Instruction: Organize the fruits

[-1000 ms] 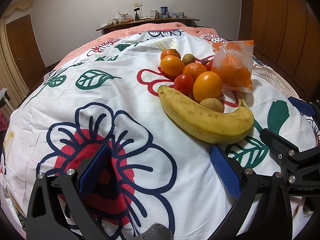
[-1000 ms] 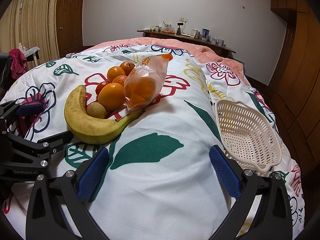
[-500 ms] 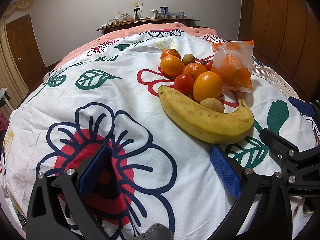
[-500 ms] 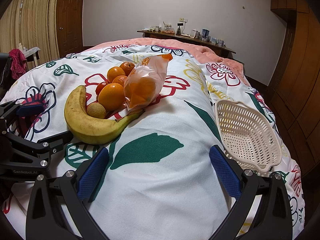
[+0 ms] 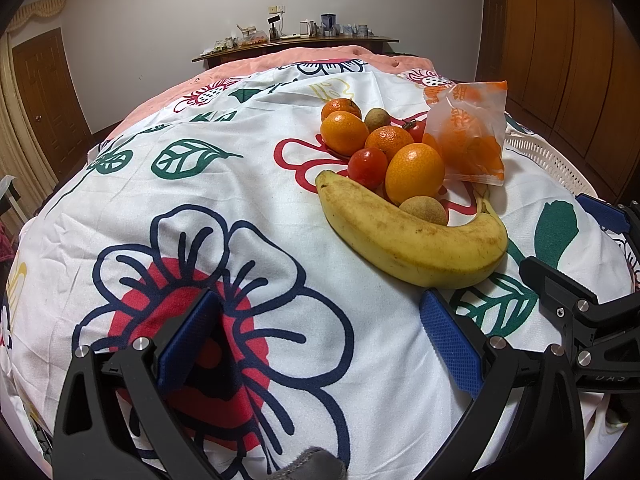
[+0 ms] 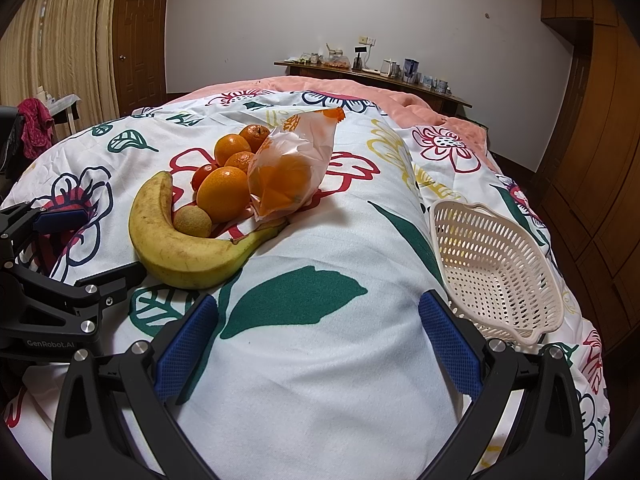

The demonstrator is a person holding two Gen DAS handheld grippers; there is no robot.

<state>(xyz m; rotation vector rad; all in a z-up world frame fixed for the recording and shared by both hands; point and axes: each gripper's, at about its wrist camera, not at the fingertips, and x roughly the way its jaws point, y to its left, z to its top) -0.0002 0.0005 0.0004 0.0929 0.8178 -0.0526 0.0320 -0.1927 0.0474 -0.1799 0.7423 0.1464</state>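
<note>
A yellow banana (image 5: 408, 236) (image 6: 180, 240) lies on the flowered bedcover, curved around a pile of oranges (image 5: 414, 172) (image 6: 222, 198), red tomatoes (image 5: 367, 167) and small brown fruits (image 5: 424, 210) (image 6: 192, 221). A clear bag of orange fruit (image 5: 468, 144) (image 6: 286, 178) leans on the pile. A cream perforated basket (image 6: 496, 272) lies empty at the right. My left gripper (image 5: 320, 344) is open and empty, left of and short of the banana. My right gripper (image 6: 318, 344) is open and empty, between the banana and the basket.
The flowered bedcover (image 5: 200, 200) slopes away at its edges. A wooden sideboard (image 6: 372, 76) with small items stands at the far wall. Wooden wardrobes (image 5: 560, 60) line the right side. A door (image 6: 138, 40) and curtains are at the left.
</note>
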